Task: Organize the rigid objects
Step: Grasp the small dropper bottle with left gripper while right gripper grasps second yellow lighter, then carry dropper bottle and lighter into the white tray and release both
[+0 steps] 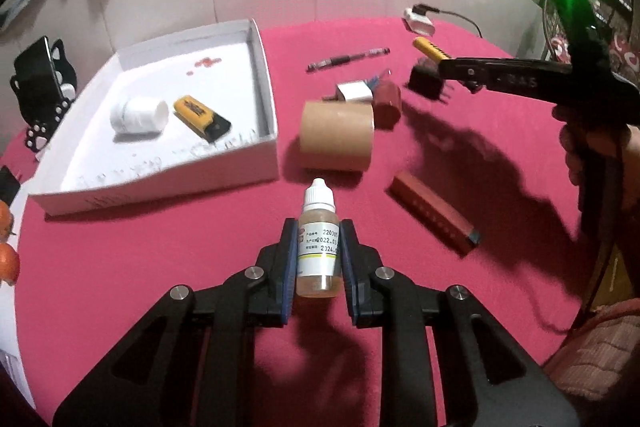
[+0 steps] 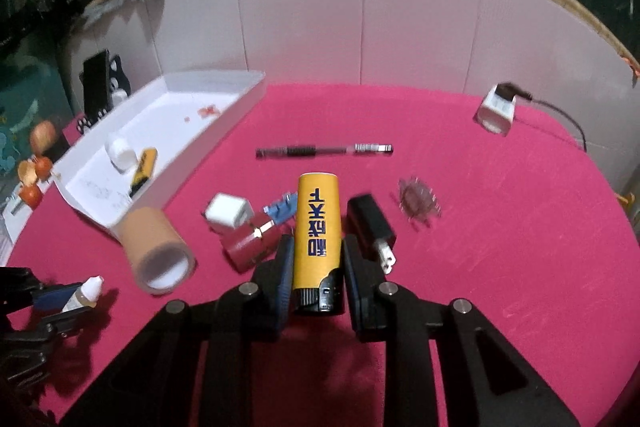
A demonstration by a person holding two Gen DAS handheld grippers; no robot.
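The left tongs (image 1: pixel 319 259) are clamped on a small dropper bottle (image 1: pixel 319 247) of yellowish liquid, just in front of the white tray (image 1: pixel 256 155) on the red desk (image 1: pixel 160 267). The right tongs (image 2: pixel 316 267) grip a yellow lighter (image 2: pixel 317 227), well right of the tray. In the tray lie a white bottle (image 1: pixel 138 115) and what seems a second yellow lighter (image 1: pixel 202 117).

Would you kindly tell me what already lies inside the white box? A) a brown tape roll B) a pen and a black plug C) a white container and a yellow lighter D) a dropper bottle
C: the white box holds a white container and a yellow lighter; the other things are outside it.
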